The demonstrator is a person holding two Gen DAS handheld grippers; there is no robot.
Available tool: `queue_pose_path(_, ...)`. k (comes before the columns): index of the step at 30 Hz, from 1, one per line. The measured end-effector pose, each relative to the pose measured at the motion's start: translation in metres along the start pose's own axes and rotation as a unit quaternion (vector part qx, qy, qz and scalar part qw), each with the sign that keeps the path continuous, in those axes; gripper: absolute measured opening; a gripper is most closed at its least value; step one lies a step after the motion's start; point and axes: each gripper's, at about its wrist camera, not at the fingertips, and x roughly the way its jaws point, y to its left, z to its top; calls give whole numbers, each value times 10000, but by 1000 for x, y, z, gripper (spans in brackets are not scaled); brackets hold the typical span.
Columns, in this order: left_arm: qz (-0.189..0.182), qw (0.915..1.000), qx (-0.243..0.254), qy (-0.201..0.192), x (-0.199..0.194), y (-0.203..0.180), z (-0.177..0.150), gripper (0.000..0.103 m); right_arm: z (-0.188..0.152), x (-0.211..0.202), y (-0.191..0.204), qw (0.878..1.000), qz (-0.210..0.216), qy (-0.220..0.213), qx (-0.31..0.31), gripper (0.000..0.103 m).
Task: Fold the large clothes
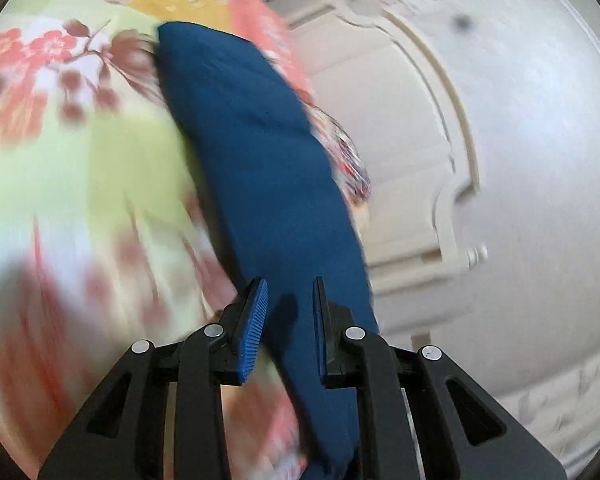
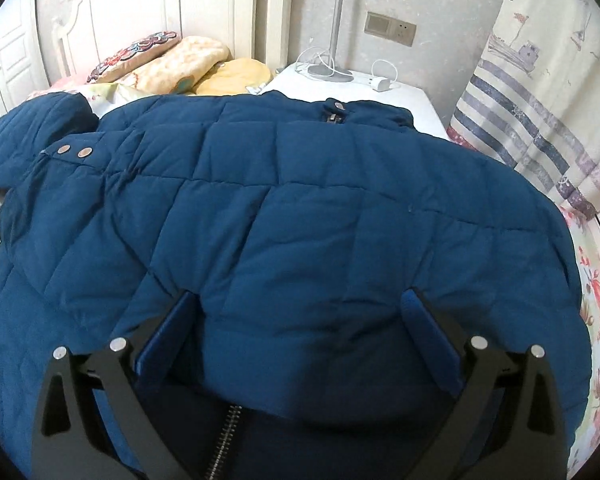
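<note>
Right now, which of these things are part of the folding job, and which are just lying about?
For the job:
blue padded jacket
left gripper
right gripper
floral bedsheet it lies on

Lying about:
pillows
lamp base
white charger
wall socket
striped curtain

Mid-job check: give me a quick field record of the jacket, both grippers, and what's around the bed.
garment: blue quilted jacket, spread on the floral bedsheet
zipper: partly open at the near edge
left gripper: open, jaws either side of a blue fabric fold, no grip evident; view blurred
right gripper: wide open above the jacket, holding nothing
pillows: at the headboard
nightstand: beside the bed, with a lamp base and charger
curtain
</note>
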Motion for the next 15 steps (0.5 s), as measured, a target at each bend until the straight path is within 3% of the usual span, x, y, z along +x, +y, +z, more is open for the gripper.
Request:
queue_pose_path(5,-1204,9911,-332,464,41,22,50,9,1,2,-2,10000,29,7,17,101)
queue_pose_path(7,-1294,9891,-512,474,45,26,54,9,1,2,-2,10000,35,8,20,101)
queue_pose_path(11,-1261,9817,-1419,132,26,38,48,10,2,2,-2,10000,60,0,37,101)
queue_pose_path(12,-1196,9830,-1387,152,20,36,43,10,1,1,-3,10000,70,-5,46,101)
queue_pose_path(14,-557,9960,-642,263,1,20,32,10,2,1,-3,9999,90,-12,63,101)
queue_pose_path(15,-260,9986,-358,276,-8,16,28,10,2,1,-3,9999,100,-14,69,101)
